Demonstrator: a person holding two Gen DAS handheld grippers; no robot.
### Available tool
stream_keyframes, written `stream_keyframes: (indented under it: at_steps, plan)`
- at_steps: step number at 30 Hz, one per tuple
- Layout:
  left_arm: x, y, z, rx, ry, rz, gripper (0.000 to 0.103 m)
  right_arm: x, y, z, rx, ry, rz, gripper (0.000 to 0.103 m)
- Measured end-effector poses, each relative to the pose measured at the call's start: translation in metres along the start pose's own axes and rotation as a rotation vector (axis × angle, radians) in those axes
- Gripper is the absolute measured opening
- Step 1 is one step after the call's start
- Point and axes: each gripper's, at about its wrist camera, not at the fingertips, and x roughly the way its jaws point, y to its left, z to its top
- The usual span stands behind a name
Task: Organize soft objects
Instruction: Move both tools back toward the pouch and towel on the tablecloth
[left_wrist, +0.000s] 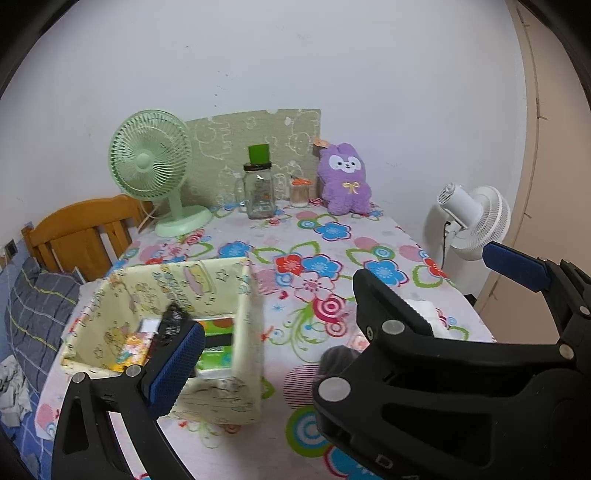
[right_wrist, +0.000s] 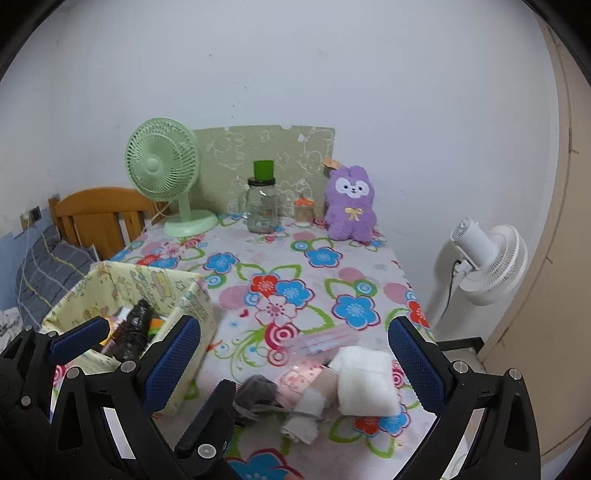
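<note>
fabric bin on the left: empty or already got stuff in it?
Not empty. The fabric bin holds a black bundle and colourful packets.

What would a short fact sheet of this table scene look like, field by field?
Surface: table with flowered cloth
Storage: fabric box at the near left, already holding packets and a dark item
Loose soft things: white folded cloth, grey rolled item, small white roll, all at the near edge
Back row: green fan, glass jar, purple plush bunny
Left gripper: open, empty
Right gripper: open, empty, above the loose items
</note>
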Motion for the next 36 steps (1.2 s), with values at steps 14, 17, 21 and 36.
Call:
stream_keyframes:
  at_steps: [14, 17, 21, 36]
  plan:
    - [0.023, -0.030, -0.012, 0.020, 0.033, -0.041, 0.101, 0.015, -0.035, -0.025, 0.078, 0.056, -0.011, 0.102]
    - [0.025, -0.034, -0.015, 0.022, 0.026, -0.040, 0.101, 0.017, -0.039, -0.029, 0.084, 0.053, -0.013, 0.102]
    - [0.031, -0.039, -0.017, 0.028, 0.040, -0.058, 0.099, 0.021, -0.046, -0.035, 0.107, 0.054, -0.011, 0.102]
    - [0.076, -0.045, -0.030, -0.006, 0.158, -0.056, 0.082, 0.058, -0.060, -0.053, 0.133, 0.128, -0.042, 0.102]
